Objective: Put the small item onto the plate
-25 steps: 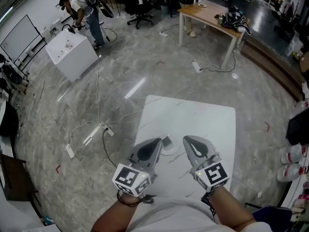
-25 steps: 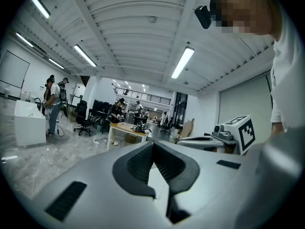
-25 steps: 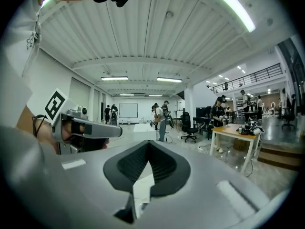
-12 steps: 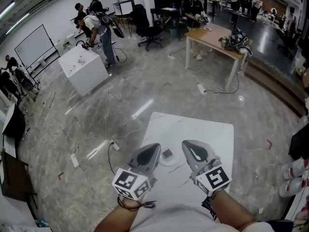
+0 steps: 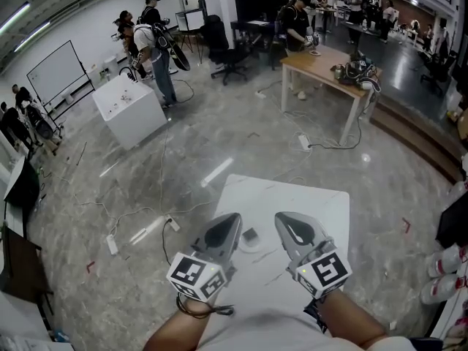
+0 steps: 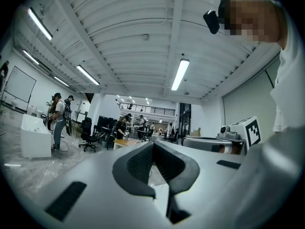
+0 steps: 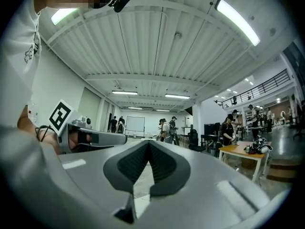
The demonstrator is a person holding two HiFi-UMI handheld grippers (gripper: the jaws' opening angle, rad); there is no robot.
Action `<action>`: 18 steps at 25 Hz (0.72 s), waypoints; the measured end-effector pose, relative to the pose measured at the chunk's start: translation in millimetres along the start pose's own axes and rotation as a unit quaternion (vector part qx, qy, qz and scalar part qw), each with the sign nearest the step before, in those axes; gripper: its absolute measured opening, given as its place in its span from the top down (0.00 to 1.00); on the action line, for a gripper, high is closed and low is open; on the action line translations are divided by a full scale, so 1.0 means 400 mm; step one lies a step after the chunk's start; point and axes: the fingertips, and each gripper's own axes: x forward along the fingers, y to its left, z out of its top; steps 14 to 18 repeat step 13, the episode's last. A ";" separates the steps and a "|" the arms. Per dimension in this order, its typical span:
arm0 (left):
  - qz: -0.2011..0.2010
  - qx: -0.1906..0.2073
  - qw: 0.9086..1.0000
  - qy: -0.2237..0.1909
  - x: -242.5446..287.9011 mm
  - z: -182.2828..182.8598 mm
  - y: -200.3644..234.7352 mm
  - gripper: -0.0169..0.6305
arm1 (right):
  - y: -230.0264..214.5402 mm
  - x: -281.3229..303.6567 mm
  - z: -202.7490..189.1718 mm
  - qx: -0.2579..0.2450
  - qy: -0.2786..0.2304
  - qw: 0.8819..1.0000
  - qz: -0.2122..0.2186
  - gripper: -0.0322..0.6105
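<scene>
In the head view a small dark grey square item (image 5: pixel 251 234) lies on a small white plate (image 5: pixel 258 246) on the white table (image 5: pixel 307 207). My left gripper (image 5: pixel 235 217) and right gripper (image 5: pixel 278 217) hover side by side above the table, one on each side of the plate, and touch neither the plate nor the item. Each gripper's jaws meet at the tips with nothing between them, as the left gripper view (image 6: pixel 153 144) and the right gripper view (image 7: pixel 148 141) show. Both point level across the room, so the plate is hidden from those two views.
Cables and power strips (image 5: pixel 150 229) trail over the marble floor left of the table. A white box (image 5: pixel 130 108), an office chair (image 5: pixel 225 53) and a wooden table (image 5: pixel 322 63) stand farther off, with several people near them. Large bottles (image 5: pixel 444 260) stand at the right edge.
Both grippers have risen from the table, still shut and empty. The head view has tilted up and shows more of the room. The item stays on the plate.
</scene>
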 end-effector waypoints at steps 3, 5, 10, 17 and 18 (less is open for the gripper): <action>0.002 -0.001 1.000 0.000 0.000 0.006 -0.008 0.97 | -0.001 -0.008 0.006 0.002 -0.002 1.000 -0.001 0.95; 0.002 -0.002 1.000 -0.002 0.004 0.009 -0.013 0.97 | -0.007 -0.012 0.009 0.003 -0.004 1.000 -0.002 0.95; 0.002 -0.002 1.000 -0.004 0.011 0.004 -0.018 0.97 | -0.015 -0.020 0.009 0.002 -0.004 1.000 -0.001 0.95; 0.004 -0.002 1.000 -0.004 0.008 0.002 -0.022 0.97 | -0.011 -0.026 0.005 0.005 -0.005 1.000 -0.001 0.95; 0.004 -0.002 1.000 -0.004 0.008 0.002 -0.022 0.97 | -0.011 -0.026 0.005 0.005 -0.005 1.000 -0.001 0.95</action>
